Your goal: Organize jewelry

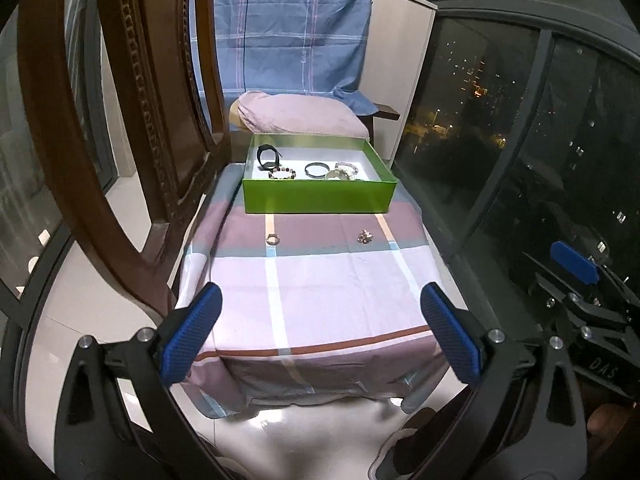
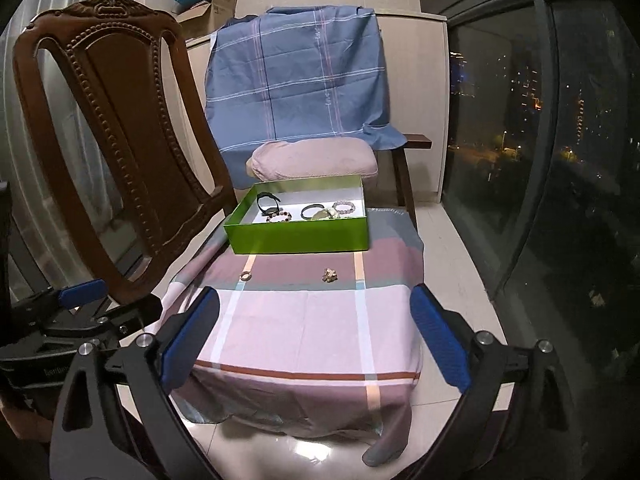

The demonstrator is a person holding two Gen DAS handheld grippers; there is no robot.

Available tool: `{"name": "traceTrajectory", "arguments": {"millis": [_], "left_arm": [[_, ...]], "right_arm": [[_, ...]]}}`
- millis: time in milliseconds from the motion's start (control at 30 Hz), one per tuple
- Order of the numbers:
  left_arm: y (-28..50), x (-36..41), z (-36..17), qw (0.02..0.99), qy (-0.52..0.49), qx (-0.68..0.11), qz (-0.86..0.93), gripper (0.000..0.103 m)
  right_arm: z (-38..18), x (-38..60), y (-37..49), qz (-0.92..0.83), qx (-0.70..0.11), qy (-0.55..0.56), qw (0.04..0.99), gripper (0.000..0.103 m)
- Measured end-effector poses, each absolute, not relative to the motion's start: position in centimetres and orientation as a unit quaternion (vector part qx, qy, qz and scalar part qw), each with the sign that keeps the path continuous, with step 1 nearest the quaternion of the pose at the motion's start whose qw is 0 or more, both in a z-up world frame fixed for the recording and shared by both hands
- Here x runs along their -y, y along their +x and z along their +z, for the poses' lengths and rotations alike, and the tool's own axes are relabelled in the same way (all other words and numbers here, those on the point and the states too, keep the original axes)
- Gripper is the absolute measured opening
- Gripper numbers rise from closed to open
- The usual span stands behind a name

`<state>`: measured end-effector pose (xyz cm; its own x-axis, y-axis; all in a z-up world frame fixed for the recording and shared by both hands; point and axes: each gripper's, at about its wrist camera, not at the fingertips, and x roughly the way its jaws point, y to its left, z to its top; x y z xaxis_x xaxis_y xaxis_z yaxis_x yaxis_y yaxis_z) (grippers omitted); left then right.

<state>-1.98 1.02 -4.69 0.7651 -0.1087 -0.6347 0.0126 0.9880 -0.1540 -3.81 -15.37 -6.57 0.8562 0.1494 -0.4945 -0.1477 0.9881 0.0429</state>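
A green box (image 1: 318,199) (image 2: 298,237) stands at the far end of a cloth-covered table (image 1: 320,292) (image 2: 304,320). It holds a black watch (image 1: 267,157) (image 2: 267,203), a bead bracelet (image 1: 282,174), a dark bangle (image 1: 317,169) and pale bracelets (image 1: 347,168) (image 2: 344,206). Two small pieces lie on the cloth in front of the box: a ring (image 1: 273,239) (image 2: 245,276) on the left and a gold cluster piece (image 1: 364,236) (image 2: 329,275) on the right. My left gripper (image 1: 320,336) and right gripper (image 2: 314,340) are both open and empty, held back at the table's near edge.
A carved wooden chair (image 1: 132,120) (image 2: 120,152) stands close on the left. A pink pillow (image 1: 300,116) and blue cloth (image 1: 292,32) lie behind the box. Dark window panes (image 1: 520,140) run along the right. The right gripper shows in the left wrist view (image 1: 576,264).
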Motion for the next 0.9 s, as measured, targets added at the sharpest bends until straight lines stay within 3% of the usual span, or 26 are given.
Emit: {"name": "traceTrajectory", "arguments": {"millis": [600, 900], "left_arm": [[-3.1, -0.3, -4.6, 0.937, -0.063, -0.342, -0.037, 0.098], [5.1, -2.3, -9.4, 0.919, -0.082, -0.385, -0.021, 0.097]], "right_arm": [[-6.2, 15.9, -5.3, 0.066, -0.250, 0.005, 0.966, 0.094], [-8.7, 16.8, -1.4, 0.044, -0.272, 0.007, 0.961, 0.094]]}}
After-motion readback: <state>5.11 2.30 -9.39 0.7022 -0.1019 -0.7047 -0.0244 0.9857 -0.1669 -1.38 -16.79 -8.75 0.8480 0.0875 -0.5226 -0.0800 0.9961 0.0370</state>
